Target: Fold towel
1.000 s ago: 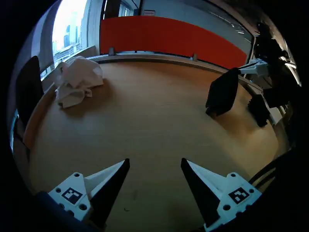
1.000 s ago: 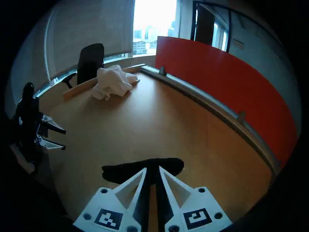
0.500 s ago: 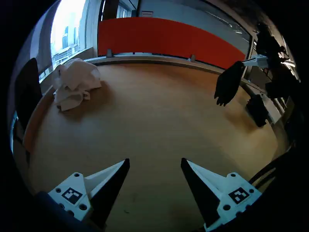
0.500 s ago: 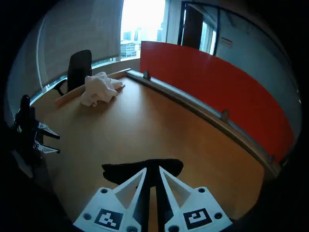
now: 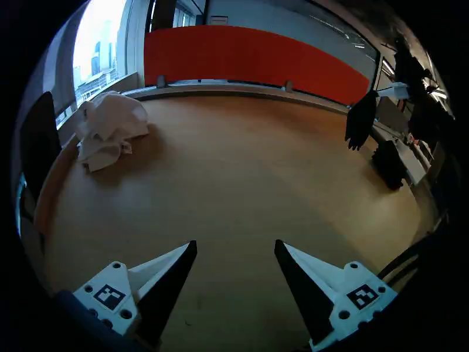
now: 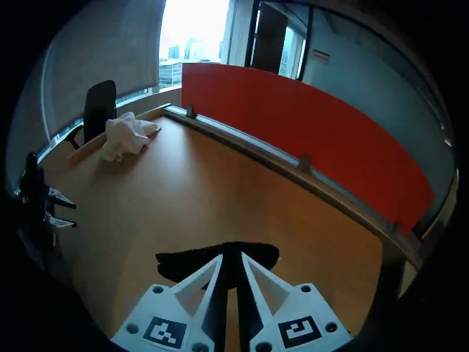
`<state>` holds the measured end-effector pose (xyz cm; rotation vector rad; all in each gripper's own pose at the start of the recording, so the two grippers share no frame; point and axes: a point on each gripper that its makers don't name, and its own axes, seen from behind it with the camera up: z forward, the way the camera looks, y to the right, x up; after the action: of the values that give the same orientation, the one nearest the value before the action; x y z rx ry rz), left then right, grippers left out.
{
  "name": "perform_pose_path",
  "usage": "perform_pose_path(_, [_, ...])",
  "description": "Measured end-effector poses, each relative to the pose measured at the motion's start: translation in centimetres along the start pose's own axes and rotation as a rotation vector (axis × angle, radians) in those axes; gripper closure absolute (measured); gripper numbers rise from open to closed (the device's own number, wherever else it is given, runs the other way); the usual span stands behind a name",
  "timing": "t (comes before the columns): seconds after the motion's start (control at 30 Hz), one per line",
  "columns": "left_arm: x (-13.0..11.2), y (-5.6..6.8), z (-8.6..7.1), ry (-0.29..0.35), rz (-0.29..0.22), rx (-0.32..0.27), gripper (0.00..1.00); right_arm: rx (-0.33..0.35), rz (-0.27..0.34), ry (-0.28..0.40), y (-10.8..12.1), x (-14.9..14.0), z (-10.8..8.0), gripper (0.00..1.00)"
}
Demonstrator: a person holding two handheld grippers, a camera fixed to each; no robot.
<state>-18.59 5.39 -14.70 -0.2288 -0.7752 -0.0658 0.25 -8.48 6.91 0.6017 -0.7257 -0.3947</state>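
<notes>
By the red partition's (image 5: 252, 56) left end a white towel heap (image 5: 108, 126) lies on the bench (image 5: 234, 176), my left tongs (image 5: 235, 243) hang released before its middle, and my right tongs (image 6: 231, 256) clench a black towel (image 6: 176, 264) off its right end.

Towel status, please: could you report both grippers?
Left gripper open, empty. Right gripper shut on dark cloth, held off table. White towel heap crumpled, far corner. Nothing in the way.
</notes>
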Motion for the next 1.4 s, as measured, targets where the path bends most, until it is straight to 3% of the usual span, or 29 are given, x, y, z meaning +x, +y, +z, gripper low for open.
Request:
perform_pose_path(0.7, [0.4, -0.1, 0.5, -0.012, 0.012, 0.009, 0.01, -0.167, 0.067, -0.061, 12.5, -2.8, -5.1, 0.93])
perform_pose_path(1.1, [0.7, 0.2, 1.0, -0.021, 0.027, 0.009, 0.01, -0.227, 0.079, -0.108, 16.5, -5.2, -7.1, 0.93])
perform_pose_path(1.4, [1.1, 0.6, 1.2, -0.023, 0.035, 0.005, 0.01, -0.245, 0.111, -0.120, 17.6, -6.9, -8.1, 0.93])
